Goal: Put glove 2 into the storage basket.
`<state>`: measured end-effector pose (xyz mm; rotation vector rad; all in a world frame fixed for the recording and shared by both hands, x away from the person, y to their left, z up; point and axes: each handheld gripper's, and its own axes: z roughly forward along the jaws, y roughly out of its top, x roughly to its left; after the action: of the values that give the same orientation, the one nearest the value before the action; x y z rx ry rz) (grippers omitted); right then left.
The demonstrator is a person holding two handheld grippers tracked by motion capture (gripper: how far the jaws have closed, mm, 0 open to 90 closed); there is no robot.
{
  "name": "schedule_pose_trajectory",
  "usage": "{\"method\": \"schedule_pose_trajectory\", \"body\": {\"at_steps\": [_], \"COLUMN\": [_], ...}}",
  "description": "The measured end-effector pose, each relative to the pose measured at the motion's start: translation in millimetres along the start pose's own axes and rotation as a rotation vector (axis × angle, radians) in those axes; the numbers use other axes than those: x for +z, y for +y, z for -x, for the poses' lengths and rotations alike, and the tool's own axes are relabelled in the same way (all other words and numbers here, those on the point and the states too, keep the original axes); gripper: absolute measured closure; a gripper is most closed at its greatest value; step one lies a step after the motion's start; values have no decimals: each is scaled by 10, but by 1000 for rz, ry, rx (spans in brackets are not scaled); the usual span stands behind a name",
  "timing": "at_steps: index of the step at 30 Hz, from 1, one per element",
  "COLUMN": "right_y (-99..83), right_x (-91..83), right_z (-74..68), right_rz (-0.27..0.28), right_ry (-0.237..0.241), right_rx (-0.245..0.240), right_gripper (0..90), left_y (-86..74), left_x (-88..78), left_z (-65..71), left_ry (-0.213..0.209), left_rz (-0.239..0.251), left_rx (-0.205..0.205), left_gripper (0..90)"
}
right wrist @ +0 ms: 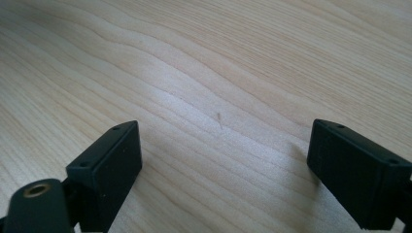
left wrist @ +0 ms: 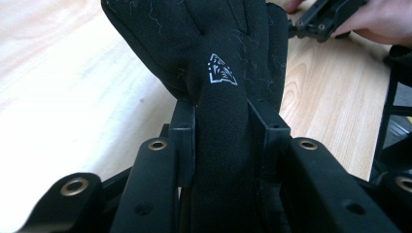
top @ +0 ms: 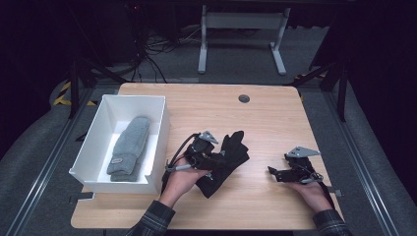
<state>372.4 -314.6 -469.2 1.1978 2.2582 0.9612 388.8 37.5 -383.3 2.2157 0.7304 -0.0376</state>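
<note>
So the big light wooden worktop is mostly bare, with the white rectangular cardboard box sitting on its left side, a grey knitted woollen mitten already lying flat inside it. Looks to me like the job is getting the other glove in there too.

That one's the black stretchy fabric glove with a small white logo, and it's in my left gripper, just right of the box wall. My left jaws are clamped on the cuff end — you can see the fabric squeezed between both pads in the left gripper view, glove fingers fanning out beyond them. In the high view, part of the glove seems to rest on the wood.

My right gripper is parked near the right side, well apart from the glove, jaws spread wide with nothing but bare wood between them.

How I'd do this step well: lift high enough that the dangling fingers clear the box's near wall, carry it over sideways, and let go only once the glove hangs above the free space beside the mitten — otherwise it drapes over the rim.
</note>
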Motion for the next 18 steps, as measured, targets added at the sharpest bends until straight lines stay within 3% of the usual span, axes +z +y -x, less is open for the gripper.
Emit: {"method": "schedule_pose_trajectory", "body": {"at_steps": [6,18], "right_y": [0,0], "right_x": [-1,-1], "right_z": [-2,-2], "right_rz": [-1,-1], "right_ry": [1,1], "right_rx": [2,2], "right_gripper": [128,128], "left_y": [89,220], "left_x": [-263,-638], "left_z": [-26,-107], "left_ry": [38,90], "left_rz": [24,45], "left_rx": [-11,-27], "left_gripper": [683,683]}}
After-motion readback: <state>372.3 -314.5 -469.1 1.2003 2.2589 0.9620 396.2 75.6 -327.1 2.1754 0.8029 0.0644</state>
